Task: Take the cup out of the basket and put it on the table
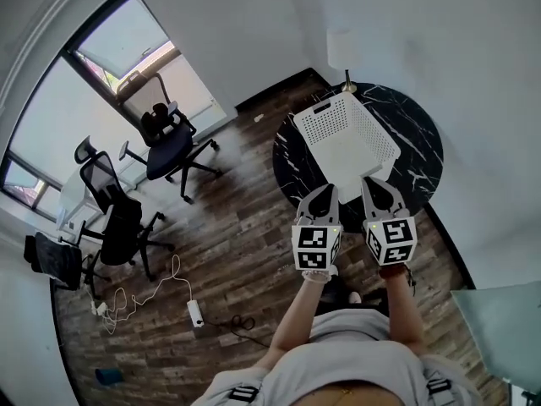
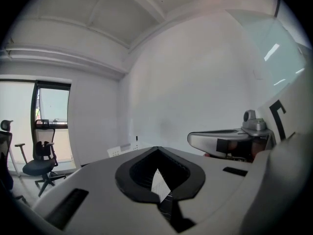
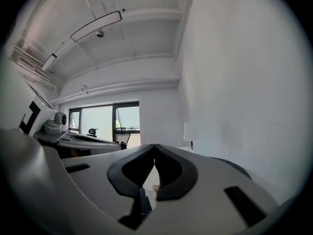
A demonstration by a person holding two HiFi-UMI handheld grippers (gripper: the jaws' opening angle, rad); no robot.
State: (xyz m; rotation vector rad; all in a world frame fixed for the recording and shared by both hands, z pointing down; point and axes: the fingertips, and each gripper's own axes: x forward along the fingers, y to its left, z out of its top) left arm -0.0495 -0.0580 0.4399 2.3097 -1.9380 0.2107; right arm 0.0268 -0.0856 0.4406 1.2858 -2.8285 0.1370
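In the head view a white perforated basket (image 1: 347,138) stands on a round black marble table (image 1: 414,125). I cannot make out a cup in any view. Both grippers hang side by side over the table's near edge, just short of the basket. The left gripper (image 1: 325,190) has its jaws together with nothing held, and the left gripper view (image 2: 156,149) shows the tips meeting. The right gripper (image 1: 375,182) is also shut and empty, its tips touching in the right gripper view (image 3: 155,147). Each gripper view catches the other gripper alongside.
A lamp with a white shade (image 1: 341,51) stands at the table's far edge by the wall. Black office chairs (image 1: 172,139) (image 1: 118,218) sit by the window at left. A power strip with cable (image 1: 195,313) lies on the wooden floor.
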